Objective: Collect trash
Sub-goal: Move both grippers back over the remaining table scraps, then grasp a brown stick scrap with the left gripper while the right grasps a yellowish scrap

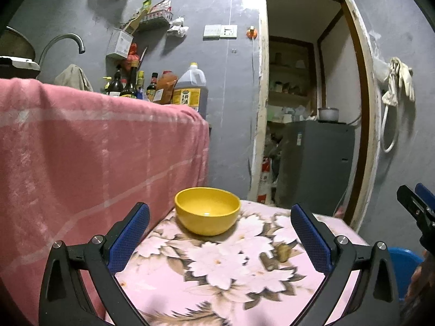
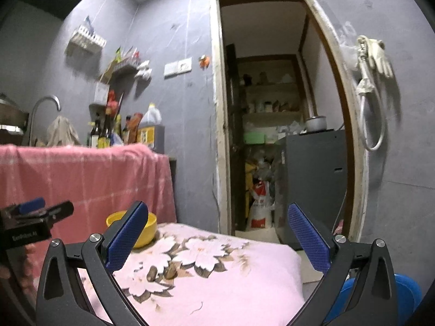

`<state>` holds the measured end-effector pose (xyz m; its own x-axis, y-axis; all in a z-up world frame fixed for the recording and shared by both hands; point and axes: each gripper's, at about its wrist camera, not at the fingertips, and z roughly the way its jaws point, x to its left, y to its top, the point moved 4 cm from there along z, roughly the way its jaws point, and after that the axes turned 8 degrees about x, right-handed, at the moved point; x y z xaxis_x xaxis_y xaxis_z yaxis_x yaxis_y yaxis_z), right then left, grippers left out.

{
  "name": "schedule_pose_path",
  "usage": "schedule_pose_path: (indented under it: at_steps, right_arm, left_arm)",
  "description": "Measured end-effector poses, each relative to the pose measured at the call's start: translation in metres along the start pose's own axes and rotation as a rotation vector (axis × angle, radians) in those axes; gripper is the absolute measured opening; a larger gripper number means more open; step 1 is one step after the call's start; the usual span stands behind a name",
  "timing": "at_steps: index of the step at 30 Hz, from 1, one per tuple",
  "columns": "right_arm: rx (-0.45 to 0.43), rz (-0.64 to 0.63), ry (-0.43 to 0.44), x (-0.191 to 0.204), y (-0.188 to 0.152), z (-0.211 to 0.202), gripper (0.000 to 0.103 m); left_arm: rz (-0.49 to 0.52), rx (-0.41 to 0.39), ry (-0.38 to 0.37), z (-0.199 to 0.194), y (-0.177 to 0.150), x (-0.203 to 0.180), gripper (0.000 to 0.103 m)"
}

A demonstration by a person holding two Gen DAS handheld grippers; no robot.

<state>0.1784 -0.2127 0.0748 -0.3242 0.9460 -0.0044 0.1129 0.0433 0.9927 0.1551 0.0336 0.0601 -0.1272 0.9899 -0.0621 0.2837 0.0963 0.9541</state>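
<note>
Two small brown scraps point(image 1: 282, 252) lie on a table under a pink flowered cloth point(image 1: 223, 293). In the right wrist view they sit side by side point(image 2: 163, 272). A yellow bowl point(image 1: 207, 210) stands at the table's far left; it also shows in the right wrist view point(image 2: 148, 228) behind one finger. My left gripper point(image 1: 220, 233) is open and empty, above the near part of the table. My right gripper point(image 2: 217, 235) is open and empty, right of the left one, whose body shows in that view point(image 2: 35, 217). The right gripper's tip shows in the left wrist view point(image 1: 416, 206).
A counter draped in a pink towel point(image 1: 95, 149) stands left of the table, with bottles point(image 1: 152, 87) and a faucet point(image 1: 65, 43) behind. A doorway point(image 2: 272, 135) with a grey cabinet point(image 2: 312, 184) lies ahead. A blue tub point(image 2: 402, 293) sits on the floor at right.
</note>
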Motion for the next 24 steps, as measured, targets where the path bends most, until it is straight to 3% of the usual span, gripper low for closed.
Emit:
schedule_pose_path:
  at_steps: [7,14,18,22,24]
  right_arm:
    - [0.099,-0.083,-0.008,0.017,-0.016,0.022,0.103]
    - [0.172,-0.119,0.023,0.028,-0.018,0.050,0.103]
    - [0.277,-0.092,0.057,0.030,-0.021,0.082,0.100]
    - [0.426,-0.036,0.110,0.026,-0.036,0.113,0.063]
    - [0.499,-0.024,0.151,0.027,-0.042,0.128,0.056]
  left_arm:
    - [0.029,0.072,0.000,0.026,-0.013,0.010,0.102]
    - [0.042,0.070,0.004,0.041,-0.014,0.008,0.102]
    - [0.045,0.118,-0.004,0.056,-0.015,0.008,0.102]
    - [0.039,0.212,-0.023,0.079,-0.018,0.009,0.102]
    - [0.032,0.258,-0.041,0.090,-0.019,0.008,0.101]
